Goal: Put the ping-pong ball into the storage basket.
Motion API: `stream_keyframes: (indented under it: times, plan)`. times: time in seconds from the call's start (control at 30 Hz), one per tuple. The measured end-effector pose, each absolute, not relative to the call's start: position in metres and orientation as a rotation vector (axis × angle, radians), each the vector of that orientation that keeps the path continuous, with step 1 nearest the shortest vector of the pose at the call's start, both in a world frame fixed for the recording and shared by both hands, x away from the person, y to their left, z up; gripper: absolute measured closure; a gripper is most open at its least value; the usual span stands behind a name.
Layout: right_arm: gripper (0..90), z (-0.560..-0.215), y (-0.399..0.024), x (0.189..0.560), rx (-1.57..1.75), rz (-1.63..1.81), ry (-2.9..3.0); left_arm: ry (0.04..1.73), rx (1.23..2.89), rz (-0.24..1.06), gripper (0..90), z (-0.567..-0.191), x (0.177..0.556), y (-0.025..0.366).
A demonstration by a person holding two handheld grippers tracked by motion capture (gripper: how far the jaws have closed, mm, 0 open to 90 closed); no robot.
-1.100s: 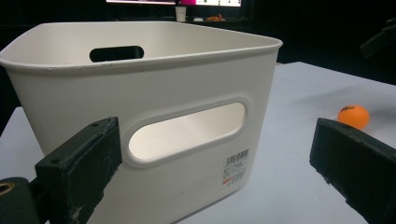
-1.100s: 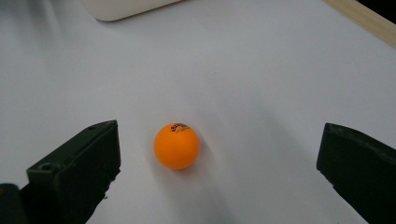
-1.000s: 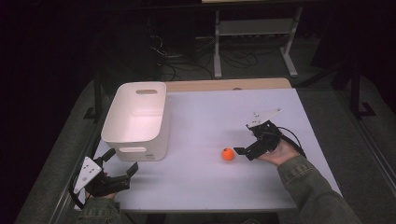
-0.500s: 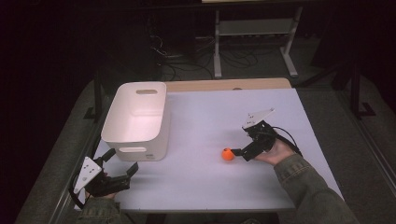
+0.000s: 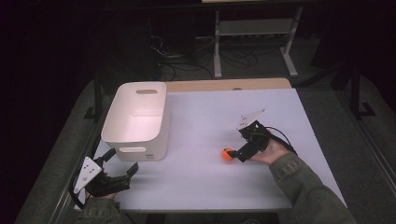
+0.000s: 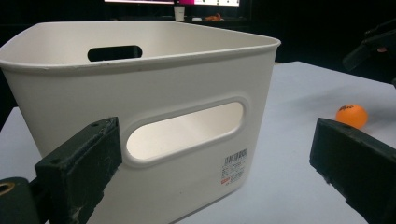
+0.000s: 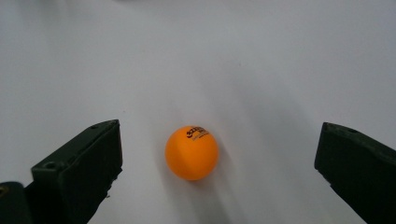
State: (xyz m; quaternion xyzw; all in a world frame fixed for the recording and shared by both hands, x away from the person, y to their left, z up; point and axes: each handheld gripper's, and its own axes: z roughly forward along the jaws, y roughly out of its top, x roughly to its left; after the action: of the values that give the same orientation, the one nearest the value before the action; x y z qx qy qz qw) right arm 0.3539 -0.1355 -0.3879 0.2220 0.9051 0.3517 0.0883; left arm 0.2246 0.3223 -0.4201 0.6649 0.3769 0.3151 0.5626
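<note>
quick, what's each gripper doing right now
Left gripper: open, empty, facing the white plastic bin.
Right gripper: open, jaws either side of the small orange ball.

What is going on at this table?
A person holds a two-fingered gripper in each hand. The right gripper is open around an orange ball that lies on the white table, its fingers not touching it. The left gripper waits open near the white bin.
</note>
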Motion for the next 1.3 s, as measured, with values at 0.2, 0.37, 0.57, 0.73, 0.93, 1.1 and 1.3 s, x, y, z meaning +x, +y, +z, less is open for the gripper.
stream_keyframes:
  times: [0.2, 0.37, 0.57, 0.73, 0.93, 1.1, 1.3]
  plan:
    - [0.4, -0.392, -0.132, 0.356, 0.654, 1.032, 2.709, 0.885, 1.567, 0.741, 1.9, -0.42, 0.225, 0.322]
    - [0.4, -0.395, -0.128, 0.357, 0.648, 1.015, 2.725, 0.885, 1.568, 0.741, 1.9, -0.42, 0.225, 0.322]
    - [0.3, -0.399, -0.125, 0.357, 0.64, 0.996, 2.739, 0.885, 1.567, 0.74, 1.9, -0.42, 0.225, 0.322]
    - [0.4, -0.403, -0.121, 0.357, 0.634, 0.976, 2.756, 0.884, 1.569, 0.739, 1.9, -0.42, 0.225, 0.322]
    - [0.4, -0.408, -0.117, 0.358, 0.617, 0.954, 2.775, 0.884, 1.57, 0.738, 1.9, -0.42, 0.225, 0.322]
    - [0.4, -0.41, -0.115, 0.359, 0.621, 0.941, 2.785, 0.883, 1.571, 0.738, 1.9, -0.42, 0.225, 0.322]
    - [0.4, -0.412, -0.114, 0.359, 0.613, 0.929, 2.794, 0.883, 1.571, 0.737, 1.9, -0.42, 0.225, 0.322]
